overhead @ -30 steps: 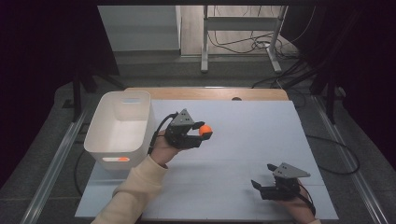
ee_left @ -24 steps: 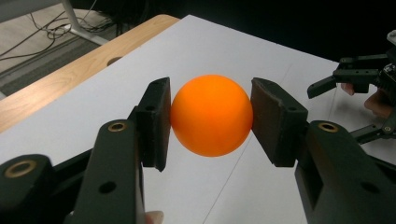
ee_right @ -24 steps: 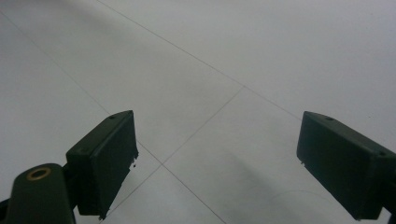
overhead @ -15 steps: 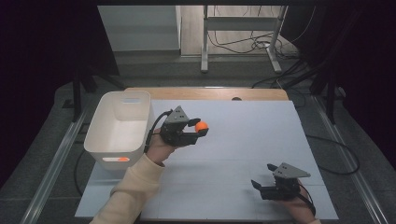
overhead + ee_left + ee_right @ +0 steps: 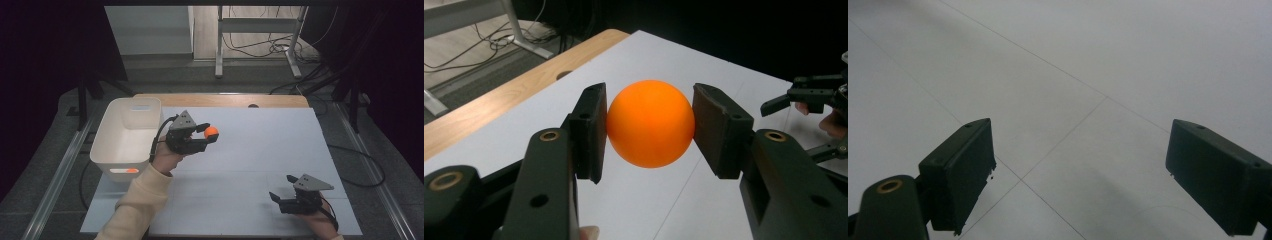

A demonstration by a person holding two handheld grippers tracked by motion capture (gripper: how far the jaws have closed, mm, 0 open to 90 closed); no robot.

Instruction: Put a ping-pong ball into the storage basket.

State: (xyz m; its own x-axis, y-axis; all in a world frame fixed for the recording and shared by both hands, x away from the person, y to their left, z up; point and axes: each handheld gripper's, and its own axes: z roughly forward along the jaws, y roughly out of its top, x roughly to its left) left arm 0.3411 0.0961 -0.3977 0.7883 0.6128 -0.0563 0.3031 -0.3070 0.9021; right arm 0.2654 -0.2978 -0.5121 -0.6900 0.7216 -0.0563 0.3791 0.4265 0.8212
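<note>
Evidently light, smooth and rigid, the orange ball sits pinched across its middle by the left gripper; right gripper spread.

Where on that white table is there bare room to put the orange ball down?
Nearly everywhere. The white table is bare from the orange ball in the left gripper across to its right edge, and in the middle strip between that gripper and the right gripper. It is crowded at the left edge, where the white bin stands, something orange low inside it.

A lab: dark-curtained test table, loose floor cables
</note>
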